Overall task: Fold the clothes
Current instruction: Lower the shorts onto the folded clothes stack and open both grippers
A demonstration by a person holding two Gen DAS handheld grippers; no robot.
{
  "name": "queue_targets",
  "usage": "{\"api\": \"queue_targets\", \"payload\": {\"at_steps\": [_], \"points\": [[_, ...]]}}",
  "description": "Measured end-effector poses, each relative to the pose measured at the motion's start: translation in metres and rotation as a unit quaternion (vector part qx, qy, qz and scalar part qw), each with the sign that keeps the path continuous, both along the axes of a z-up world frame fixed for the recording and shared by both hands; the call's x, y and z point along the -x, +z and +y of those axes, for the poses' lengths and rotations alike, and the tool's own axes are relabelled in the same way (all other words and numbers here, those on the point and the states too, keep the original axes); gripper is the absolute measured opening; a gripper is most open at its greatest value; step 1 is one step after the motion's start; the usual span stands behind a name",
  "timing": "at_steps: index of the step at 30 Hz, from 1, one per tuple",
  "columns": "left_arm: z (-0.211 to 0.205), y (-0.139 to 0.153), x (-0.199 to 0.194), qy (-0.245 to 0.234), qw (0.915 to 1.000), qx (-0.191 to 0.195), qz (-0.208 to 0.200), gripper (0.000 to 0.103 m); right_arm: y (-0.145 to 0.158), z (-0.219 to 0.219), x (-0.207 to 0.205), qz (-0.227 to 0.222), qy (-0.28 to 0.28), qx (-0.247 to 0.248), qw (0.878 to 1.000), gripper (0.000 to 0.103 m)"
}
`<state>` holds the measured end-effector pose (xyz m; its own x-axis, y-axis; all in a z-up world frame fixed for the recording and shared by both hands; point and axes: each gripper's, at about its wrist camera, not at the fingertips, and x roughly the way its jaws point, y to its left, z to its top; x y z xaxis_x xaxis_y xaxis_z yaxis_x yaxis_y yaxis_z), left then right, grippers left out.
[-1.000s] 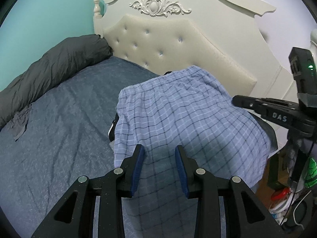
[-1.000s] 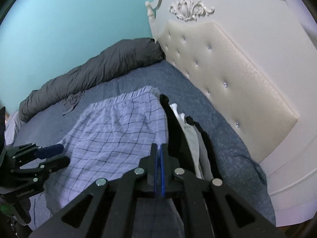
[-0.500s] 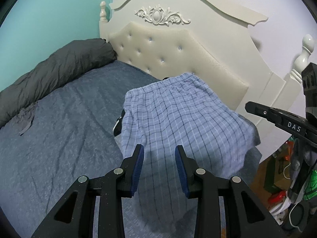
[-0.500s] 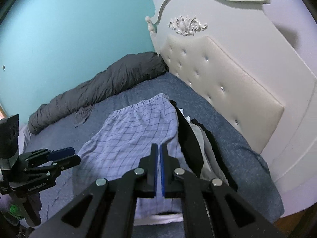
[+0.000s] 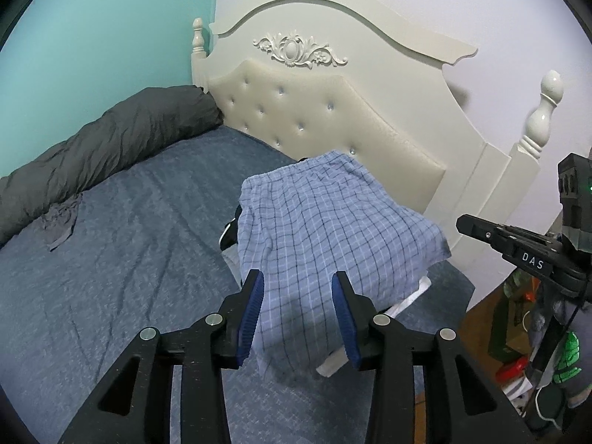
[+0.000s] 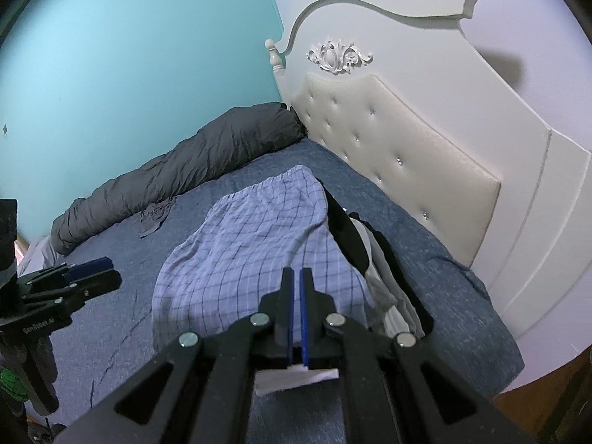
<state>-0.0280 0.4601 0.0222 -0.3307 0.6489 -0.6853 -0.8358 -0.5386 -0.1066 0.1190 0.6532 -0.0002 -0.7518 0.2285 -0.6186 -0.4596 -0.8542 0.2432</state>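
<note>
A folded blue plaid garment [image 5: 325, 229] lies on top of a pile of folded clothes [image 6: 384, 266] near the bed's right edge, by the headboard; it also shows in the right wrist view [image 6: 255, 244]. My left gripper [image 5: 298, 288] is open and empty, held above and back from the garment's near edge. My right gripper [image 6: 296, 281] is shut with nothing between its pads, above the garment's near corner. The right gripper also shows at the right of the left wrist view [image 5: 518, 244]. The left gripper also shows at the left of the right wrist view [image 6: 74, 277].
The blue bed sheet [image 5: 122, 259] stretches to the left. A rolled dark grey duvet [image 5: 111, 137] lies along the teal wall, with a small grey cloth [image 5: 61, 222] beside it. The cream tufted headboard [image 5: 333, 111] stands behind. Clutter sits on the floor right of the bed [image 5: 518, 362].
Both grippers have pulled back and up from the plaid garment, which now lies on the pile. The left stays open, the right stays shut.
</note>
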Motion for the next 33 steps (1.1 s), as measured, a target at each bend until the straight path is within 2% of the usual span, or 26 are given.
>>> {"api": "queue_targets", "payload": {"at_steps": [1,2,3,4,8,10,14,17,21,24,33], "points": [[-0.002,0.000,-0.001,0.001,1.0000,0.000,-0.001,0.043,-0.001,0.002,-0.001,0.001,0.001,0.005,1.000,0.006],[-0.003,0.000,-0.002,0.002,1.0000,0.001,-0.003,0.043,-0.004,0.006,-0.001,0.001,0.001,0.013,1.000,0.018],[-0.005,-0.001,-0.003,0.002,1.0000,0.001,-0.005,0.043,-0.008,0.011,0.000,-0.001,-0.004,0.019,1.000,0.043],[-0.006,-0.002,-0.004,0.003,1.0000,0.002,-0.005,0.043,-0.013,0.017,0.002,-0.003,-0.009,0.025,1.000,0.050],[-0.008,-0.009,-0.007,0.002,0.9999,0.006,-0.008,0.044,-0.028,0.038,0.008,-0.008,-0.026,0.043,0.999,0.050],[-0.008,-0.012,-0.007,0.000,0.9999,0.009,-0.008,0.044,-0.033,0.047,0.013,-0.007,-0.030,0.047,0.998,0.048],[-0.005,-0.019,-0.003,0.000,0.9999,0.013,-0.010,0.044,-0.043,0.056,0.026,-0.017,-0.018,0.045,0.999,0.018],[-0.001,-0.025,0.002,0.003,0.9998,0.017,-0.013,0.044,-0.049,0.055,0.032,-0.025,-0.001,0.043,0.999,0.007],[0.001,-0.033,0.009,0.008,0.9996,0.020,-0.019,0.044,-0.046,0.055,0.021,-0.011,-0.016,0.034,0.999,0.002],[0.002,-0.037,0.014,0.011,0.9995,0.019,-0.023,0.044,-0.044,0.056,0.011,0.000,-0.034,0.031,0.999,0.002],[0.002,-0.034,0.010,0.007,0.9995,0.012,-0.029,0.044,-0.047,0.058,0.011,-0.008,-0.050,0.041,0.998,0.002]]}}
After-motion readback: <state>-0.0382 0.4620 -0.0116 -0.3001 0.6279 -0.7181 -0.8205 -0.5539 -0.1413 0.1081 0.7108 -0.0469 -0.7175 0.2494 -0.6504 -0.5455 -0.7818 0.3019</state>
